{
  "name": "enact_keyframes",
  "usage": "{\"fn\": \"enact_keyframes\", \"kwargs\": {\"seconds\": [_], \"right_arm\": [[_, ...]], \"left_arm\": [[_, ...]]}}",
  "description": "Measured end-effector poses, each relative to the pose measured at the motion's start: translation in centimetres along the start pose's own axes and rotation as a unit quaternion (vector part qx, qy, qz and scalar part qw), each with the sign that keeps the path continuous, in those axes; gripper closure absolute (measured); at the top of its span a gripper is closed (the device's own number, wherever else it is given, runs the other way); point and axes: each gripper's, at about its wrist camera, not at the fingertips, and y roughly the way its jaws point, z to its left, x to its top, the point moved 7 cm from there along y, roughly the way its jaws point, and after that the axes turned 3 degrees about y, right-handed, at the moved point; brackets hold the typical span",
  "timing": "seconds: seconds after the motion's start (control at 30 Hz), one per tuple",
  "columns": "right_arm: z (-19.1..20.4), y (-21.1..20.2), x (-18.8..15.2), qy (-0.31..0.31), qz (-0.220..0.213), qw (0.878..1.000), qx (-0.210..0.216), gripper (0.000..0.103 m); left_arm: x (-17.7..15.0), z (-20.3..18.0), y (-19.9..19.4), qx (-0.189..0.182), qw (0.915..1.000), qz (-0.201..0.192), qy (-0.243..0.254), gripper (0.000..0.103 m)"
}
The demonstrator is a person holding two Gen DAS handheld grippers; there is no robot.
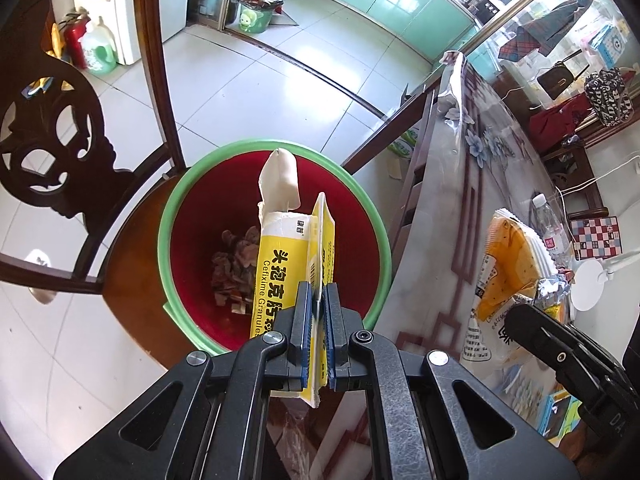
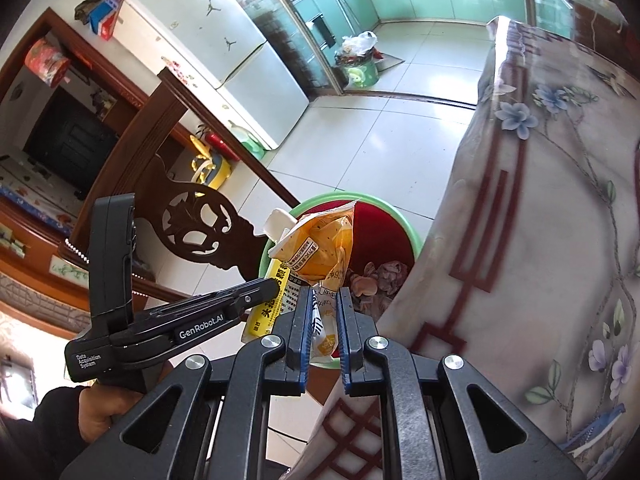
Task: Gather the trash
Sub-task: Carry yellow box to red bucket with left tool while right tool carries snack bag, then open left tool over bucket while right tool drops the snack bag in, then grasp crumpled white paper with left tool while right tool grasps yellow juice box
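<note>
Carrying two pieces of trash to the bin at once, I judge this to be the drop-off step: both are lifted and neither is let go yet.

My left gripper point(image 1: 319, 300) is pressed together on a flattened yellow-and-white cardboard medicine box point(image 1: 280, 256) with black lettering, pinching a thin panel of it edge-on between the blue pads. The box is torn open, with a pale flap curling up at its far end. In the left wrist view it hangs right over the mouth of the round bucket with a green rim and dark red inside point(image 1: 362, 196), which sits on the seat of a dark carved wooden chair point(image 1: 60, 136) just beside the table with a floral plastic cover point(image 1: 460, 184). Brownish scraps already lie at the bucket's bottom.

My right gripper point(image 2: 325, 308) pinches a crumpled orange-and-white plastic snack wrapper point(image 2: 320, 248) by its lower end; the jaws are nearly together on the thin film. In the right wrist view the wrapper lines up with the near rim of the bucket, but I cannot tell whether it is truly above the opening.

Next, I think the left claw only needs to spread so the box falls inside. The right should come further over the opening first, since the light wrapper could flutter or catch on the rim.
</note>
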Motion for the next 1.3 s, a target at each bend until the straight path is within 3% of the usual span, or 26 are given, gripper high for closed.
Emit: {"fn": "enact_keyframes", "kwargs": {"seconds": [0.53, 0.57, 0.63, 0.67, 0.7, 0.83, 1.13, 1.3], "right_arm": [[1.0, 2.4, 0.4, -0.017, 0.016, 1.0, 0.019, 0.092], [1.1, 2.6, 0.4, -0.017, 0.016, 1.0, 0.022, 0.09], [1.1, 2.9, 0.4, -0.013, 0.021, 0.999, 0.021, 0.08], [1.1, 3.1, 0.5, -0.012, 0.021, 1.0, 0.018, 0.074], [1.1, 3.1, 0.5, -0.013, 0.016, 1.0, 0.013, 0.066], [0.9, 2.1, 1.1, -0.019, -0.024, 0.999, -0.012, 0.048], [-2.0, -1.5, -0.2, 0.032, -0.031, 0.999, -0.005, 0.046], [-6.0, -5.1, -2.3, 0.061, -0.052, 0.996, -0.035, 0.045]], "left_arm": [[0.1, 1.5, 0.5, 0.005, 0.9998, 0.006, -0.016, 0.097], [0.1, 1.7, 0.5, 0.009, 0.9998, 0.005, -0.019, 0.094], [0.2, 2.0, 0.3, 0.013, 0.9995, 0.0, -0.029, 0.073], [0.2, 2.3, 0.1, 0.014, 0.9993, -0.007, -0.034, 0.043], [0.3, 2.4, -0.2, 0.016, 0.9991, -0.015, -0.037, 0.023], [0.7, 2.6, -1.4, 0.013, 0.9986, -0.037, -0.035, 0.022], [-0.2, 0.6, -3.1, -0.001, 0.9985, -0.049, -0.027, 0.022], [-1.1, -2.2, -4.5, -0.016, 0.998, -0.061, 0.003, 0.022]]}}
